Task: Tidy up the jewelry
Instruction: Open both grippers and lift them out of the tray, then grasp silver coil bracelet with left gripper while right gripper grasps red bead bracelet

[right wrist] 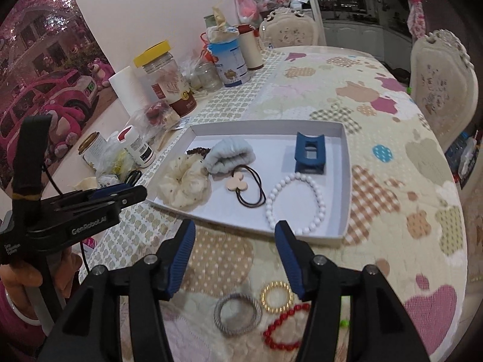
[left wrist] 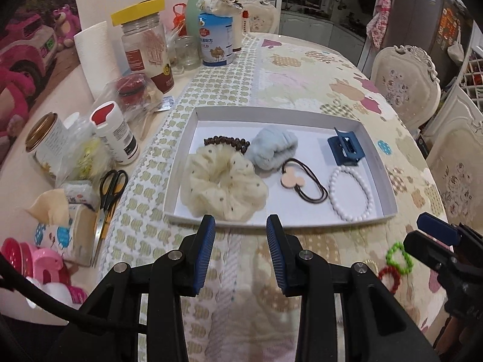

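Bracelets (right wrist: 259,310) near tray (right wrist: 241,221) edge

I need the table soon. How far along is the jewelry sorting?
Done: the white tray already holds the white bead bracelet, blue claw clip and cream scrunchie. In hand: nothing; left gripper and right gripper are open. Left: silver ring, gold ring and red bracelet lie outside.

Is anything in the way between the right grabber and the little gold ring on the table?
Nothing visible is. The right gripper hangs open just above the gold ring, with only bare tablecloth between them. The silver bangle and red bead bracelet lie close beside it, the red one apparently touching it.
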Tool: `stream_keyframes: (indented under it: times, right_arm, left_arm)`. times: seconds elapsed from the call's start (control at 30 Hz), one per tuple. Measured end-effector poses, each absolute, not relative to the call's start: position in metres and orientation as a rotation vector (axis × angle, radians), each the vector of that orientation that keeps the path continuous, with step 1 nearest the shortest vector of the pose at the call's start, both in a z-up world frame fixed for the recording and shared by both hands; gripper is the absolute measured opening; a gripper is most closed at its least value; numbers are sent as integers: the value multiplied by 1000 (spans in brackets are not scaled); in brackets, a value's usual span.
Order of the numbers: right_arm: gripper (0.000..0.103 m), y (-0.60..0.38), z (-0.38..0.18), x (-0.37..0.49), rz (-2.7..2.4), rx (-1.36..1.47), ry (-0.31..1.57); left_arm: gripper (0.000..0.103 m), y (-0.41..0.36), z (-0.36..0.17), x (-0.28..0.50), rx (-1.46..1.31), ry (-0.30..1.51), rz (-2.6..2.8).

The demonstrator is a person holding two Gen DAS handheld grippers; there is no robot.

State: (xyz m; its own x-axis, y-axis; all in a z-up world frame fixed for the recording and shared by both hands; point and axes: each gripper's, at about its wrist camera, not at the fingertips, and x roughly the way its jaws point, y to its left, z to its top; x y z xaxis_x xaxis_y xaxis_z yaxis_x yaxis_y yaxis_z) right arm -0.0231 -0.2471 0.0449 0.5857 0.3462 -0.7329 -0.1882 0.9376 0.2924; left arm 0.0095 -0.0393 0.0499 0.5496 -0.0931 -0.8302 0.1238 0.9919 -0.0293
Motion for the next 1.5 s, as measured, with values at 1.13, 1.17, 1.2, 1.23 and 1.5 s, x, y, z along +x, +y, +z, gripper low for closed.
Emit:
stream_keyframes:
  times: [1.13, 1.17, 1.2, 1.23, 1.5]
  right_arm:
    - [54, -312, -23, -106, 102, 163, 1016]
    - [50, -311, -28, -104, 102, 164, 1025]
    - [48, -310, -32, -103, 107, 169, 1037]
    - [46, -309, -34, -103, 114, 172, 1043]
    - [44, -297, -50, -91, 116, 150, 1064]
  left_arm:
    - [25, -94, -12, -47, 32, 1193, -391]
    - [25, -96, -16, -47, 33, 1201, -392]
    - [25, -98, -19, -46, 33, 1209, -393]
    - [25, -100, -23, -45, 35, 1219, -392]
    - [25, -117, -40, -37, 58, 1244, -392]
